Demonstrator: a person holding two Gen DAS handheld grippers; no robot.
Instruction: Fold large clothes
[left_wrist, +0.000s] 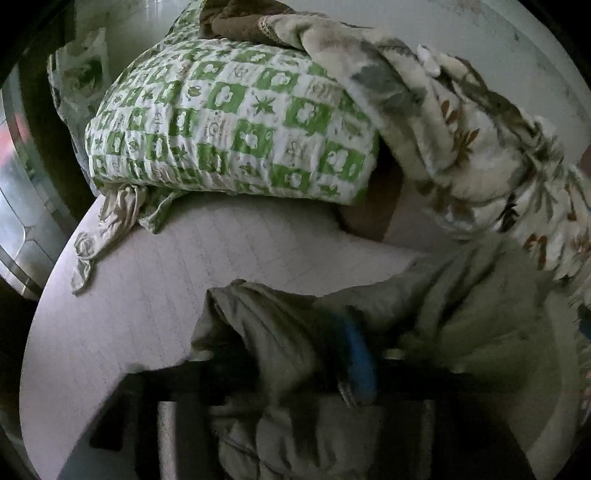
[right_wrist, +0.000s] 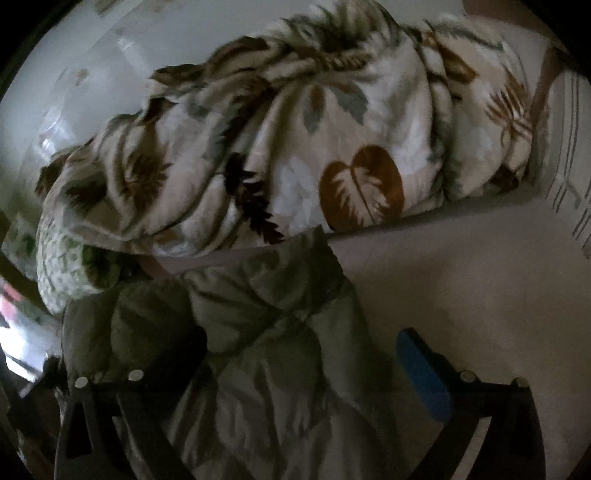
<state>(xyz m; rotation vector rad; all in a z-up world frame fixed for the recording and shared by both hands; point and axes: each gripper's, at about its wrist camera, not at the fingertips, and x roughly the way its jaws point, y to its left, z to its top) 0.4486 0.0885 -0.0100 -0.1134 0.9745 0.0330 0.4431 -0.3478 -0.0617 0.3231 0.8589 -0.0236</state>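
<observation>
- The olive-grey padded garment (left_wrist: 461, 314) lies bunched on the pale bed surface (left_wrist: 129, 295), filling the lower centre and right of the left wrist frame.
- The left gripper (left_wrist: 295, 369) is clenched on a fold of it; cloth bulges out between the blue pad and the other finger.
- In the right wrist frame, the right gripper (right_wrist: 291, 373) is spread wide, the garment (right_wrist: 266, 350) lying between its jaws, ungrasped.
- Leaf-print blanket (right_wrist: 295, 155) is heaped behind, in the upper centre.
- Green-checked pillow (left_wrist: 229, 125) sits upper left.
</observation>
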